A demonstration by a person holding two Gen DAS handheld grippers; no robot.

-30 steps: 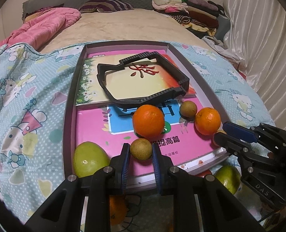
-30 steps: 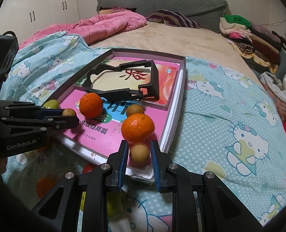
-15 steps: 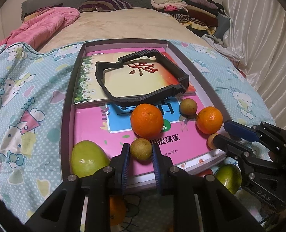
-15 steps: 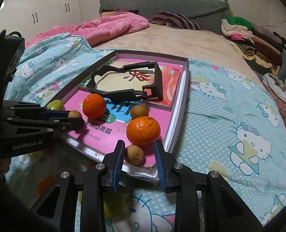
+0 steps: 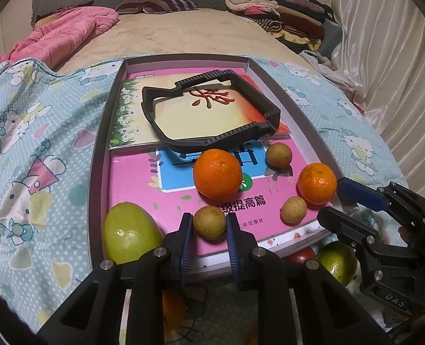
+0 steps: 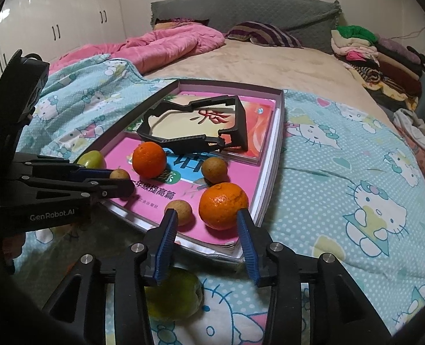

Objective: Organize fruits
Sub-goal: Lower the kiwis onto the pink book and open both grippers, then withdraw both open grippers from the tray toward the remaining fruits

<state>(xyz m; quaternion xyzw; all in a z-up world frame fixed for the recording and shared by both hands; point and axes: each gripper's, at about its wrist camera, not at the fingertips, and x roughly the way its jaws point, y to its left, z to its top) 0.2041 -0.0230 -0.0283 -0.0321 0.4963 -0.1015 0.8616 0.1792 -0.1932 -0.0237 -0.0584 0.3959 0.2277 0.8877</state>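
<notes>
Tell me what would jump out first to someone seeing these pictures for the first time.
Two bright oranges on the pink book: the larger orange mid-cover, the smaller orange near the right edge. Next, the left gripper shut on a small brown fruit at the book's near edge, while the right gripper stands open just before the smaller orange. Behind, a black plastic frame lies on a second book in the shallow tray.

Both wrist views look low and close across the shared tray (image 5: 97,155).

Dim, warm indoor light; soft shadows, mild glare on glossy covers; fisheye bending, dark vignetted corners.
</notes>
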